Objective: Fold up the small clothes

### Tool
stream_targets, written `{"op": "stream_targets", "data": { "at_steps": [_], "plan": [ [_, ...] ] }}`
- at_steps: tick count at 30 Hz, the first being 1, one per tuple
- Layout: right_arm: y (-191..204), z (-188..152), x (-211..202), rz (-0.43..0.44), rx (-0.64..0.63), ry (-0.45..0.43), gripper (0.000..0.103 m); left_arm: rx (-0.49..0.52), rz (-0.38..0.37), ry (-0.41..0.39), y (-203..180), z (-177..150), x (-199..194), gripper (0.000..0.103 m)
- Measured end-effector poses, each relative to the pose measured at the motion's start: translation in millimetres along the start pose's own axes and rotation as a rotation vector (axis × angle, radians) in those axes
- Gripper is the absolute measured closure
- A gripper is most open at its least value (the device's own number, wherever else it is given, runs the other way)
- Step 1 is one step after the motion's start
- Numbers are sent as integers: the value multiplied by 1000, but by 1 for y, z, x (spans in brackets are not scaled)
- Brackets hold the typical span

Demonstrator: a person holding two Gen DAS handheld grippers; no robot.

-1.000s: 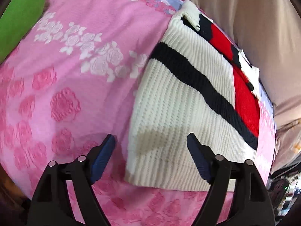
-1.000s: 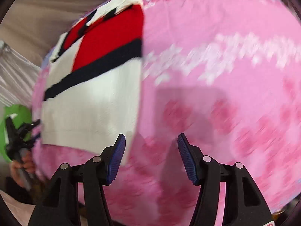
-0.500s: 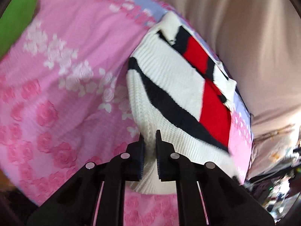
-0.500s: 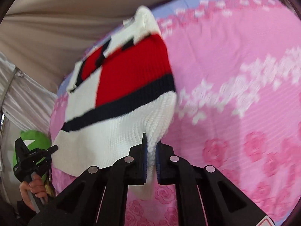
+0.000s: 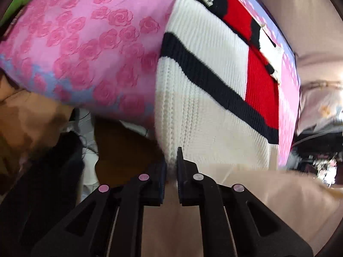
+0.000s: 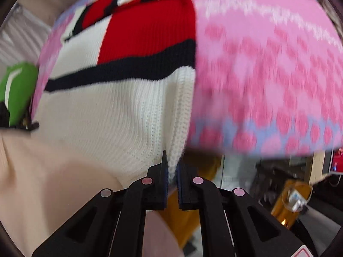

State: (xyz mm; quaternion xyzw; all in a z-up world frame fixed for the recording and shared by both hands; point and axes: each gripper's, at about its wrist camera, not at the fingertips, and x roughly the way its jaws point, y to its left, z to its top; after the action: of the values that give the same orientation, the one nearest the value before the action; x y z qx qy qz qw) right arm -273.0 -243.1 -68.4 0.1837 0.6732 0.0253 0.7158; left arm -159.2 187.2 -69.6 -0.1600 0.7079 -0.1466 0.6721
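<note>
Showing white ribbed sweater (image 5: pixel 203 98), navy stripe, red block

Showed the left claw (image 5: pixel 170 167) as matte black plastic: two flat fingers on angled link arms, each arm pierced by a triangular cut-out. Carried four round pale pin heads (image 5: pixel 144 177) in a row across the links, tinted pinkish. Had dark blue pads (image 5: pixel 163 182) lining the inner finger faces. Matched this on the right claw (image 6: pixel 171 169): same black links, same triangular cut-outs, same four pale pins, with the blue ribbed lining plainer there. Bore a corner of a red-and-white label (image 6: pixel 305 252) at the lower right of its frame.
</note>
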Motion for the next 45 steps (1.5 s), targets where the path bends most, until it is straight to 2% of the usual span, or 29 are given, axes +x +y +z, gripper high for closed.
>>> {"op": "stream_targets", "data": {
  "at_steps": [2,4,7,9,10,12,14,15,16,17,19,20,22,24,26,29,32,34,35,36,37,38,39,40,42,44,45],
  "plan": [
    [4,-6,-9,36,-6,37,97,22,-12,-49,-10,12,-23,95],
    [7,15,-28,65,-15,-27,97,45,-47,-137,-23,41,-41,95],
    [-2,81,-68,152,28,-264,97,140,-64,-324,-52,106,-52,95],
    [-14,135,-79,197,66,-415,97,157,-59,-408,-66,149,-46,95],
    [-18,158,-78,212,84,-459,97,148,-51,-434,-74,181,-36,95],
    [-27,210,-65,234,143,-517,97,116,-2,-486,-87,224,-19,94],
    [-33,248,-43,273,187,-523,96,109,-3,-487,-93,255,5,90],
    [-37,269,-31,256,220,-532,94,84,14,-483,-92,265,17,88],
    [-41,279,-19,252,260,-533,91,29,42,-483,-88,277,31,82],
    [-46,287,-8,260,301,-528,90,4,50,-481,-85,280,37,70],
    [-57,289,1,269,388,-549,87,-45,47,-528,-78,278,35,64],
    [-58,283,-1,285,410,-577,85,-44,30,-561,-75,275,28,50],
    [-56,268,-15,264,411,-628,66,-7,32,-644,-73,257,8,34],
    [-48,248,-34,202,333,-701,57,61,50,-694,-73,241,-4,27],
    [-39,235,-41,150,258,-741,51,124,77,-690,-75,235,-2,24],
    [-25,229,-32,48,134,-703,46,245,151,-636,-94,232,20,24],
    [-12,242,-9,-66,15,-651,45,301,224,-609,-109,244,45,24],
    [-6,256,3,-109,-21,-616,45,272,221,-596,-111,256,53,26],
    [-5,261,6,-114,-27,-608,45,247,220,-587,-111,263,54,42],
    [-4,270,8,-119,-31,-602,45,219,205,-568,-110,272,56,70],
    [-4,276,9,-117,-24,-598,57,184,166,-535,-108,285,56,87],
    [-6,284,11,-97,-15,-586,76,161,153,-522,-107,290,55,97],
    [-9,292,10,-51,9,-570,96,137,140,-534,-106,295,49,97],
    [-14,296,5,-12,47,-568,97,126,138,-557,-105,298,41,97],
    [-25,296,-14,77,115,-628,97,97,146,-563,-101,304,36,97],
    [-38,296,-16,107,160,-632,97,53,184,-516,-89,316,49,97],
    [-48,301,-2,76,182,-582,97,34,207,-470,-81,324,64,97]
  ]
}}
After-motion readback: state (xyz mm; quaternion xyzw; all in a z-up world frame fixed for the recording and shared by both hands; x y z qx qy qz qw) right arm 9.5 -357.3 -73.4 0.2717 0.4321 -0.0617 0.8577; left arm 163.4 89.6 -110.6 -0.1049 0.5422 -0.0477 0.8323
